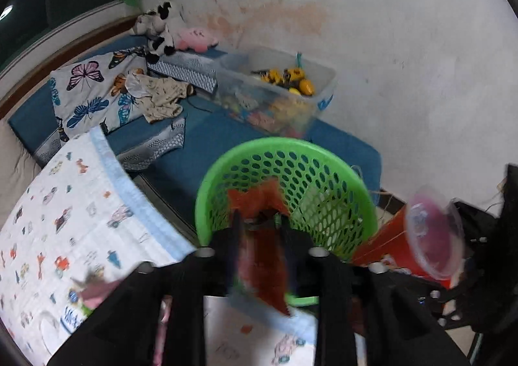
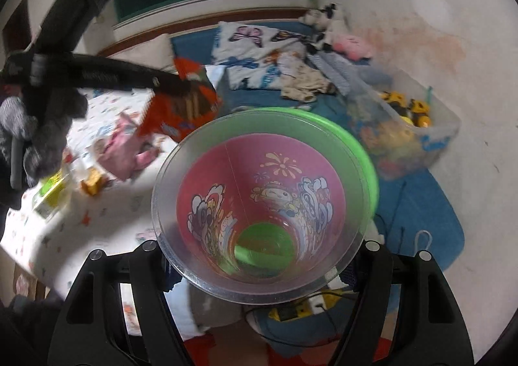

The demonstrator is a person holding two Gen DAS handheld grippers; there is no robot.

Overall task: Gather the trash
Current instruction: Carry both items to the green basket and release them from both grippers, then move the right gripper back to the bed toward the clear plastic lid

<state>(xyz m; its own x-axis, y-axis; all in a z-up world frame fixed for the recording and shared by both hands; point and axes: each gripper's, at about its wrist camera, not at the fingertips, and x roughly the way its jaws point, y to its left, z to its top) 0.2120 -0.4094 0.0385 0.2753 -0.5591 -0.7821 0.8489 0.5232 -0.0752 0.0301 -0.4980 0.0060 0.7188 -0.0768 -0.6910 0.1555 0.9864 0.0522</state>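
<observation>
A green perforated basket (image 1: pixel 285 152) stands beside the bed, below my left gripper (image 1: pixel 259 220). Its jaws stand apart over the basket's mouth, and a blurred orange wrapper (image 1: pixel 265 256) hangs loosely between the fingers. In the right wrist view the same gripper (image 2: pixel 191 90) reaches in from the left with the orange wrapper (image 2: pixel 174 120) at its tip. My right gripper (image 2: pixel 262 246) is shut on a clear plastic cup (image 2: pixel 262 204) with pink cartoon print, its mouth facing the camera. The basket's rim (image 2: pixel 356 145) shows behind it. The left wrist view shows the cup (image 1: pixel 433 236) at the basket's right side.
A printed white blanket (image 1: pixel 81 204) covers the bed at left, with a pink wrapper (image 2: pixel 126 145), a yellow scrap (image 2: pixel 92 184) and a green-yellow carton (image 2: pixel 51 191) on it. A clear toy bin (image 1: pixel 320 81), a butterfly pillow (image 1: pixel 87 90) and plush toys (image 1: pixel 162 26) lie on the blue mattress.
</observation>
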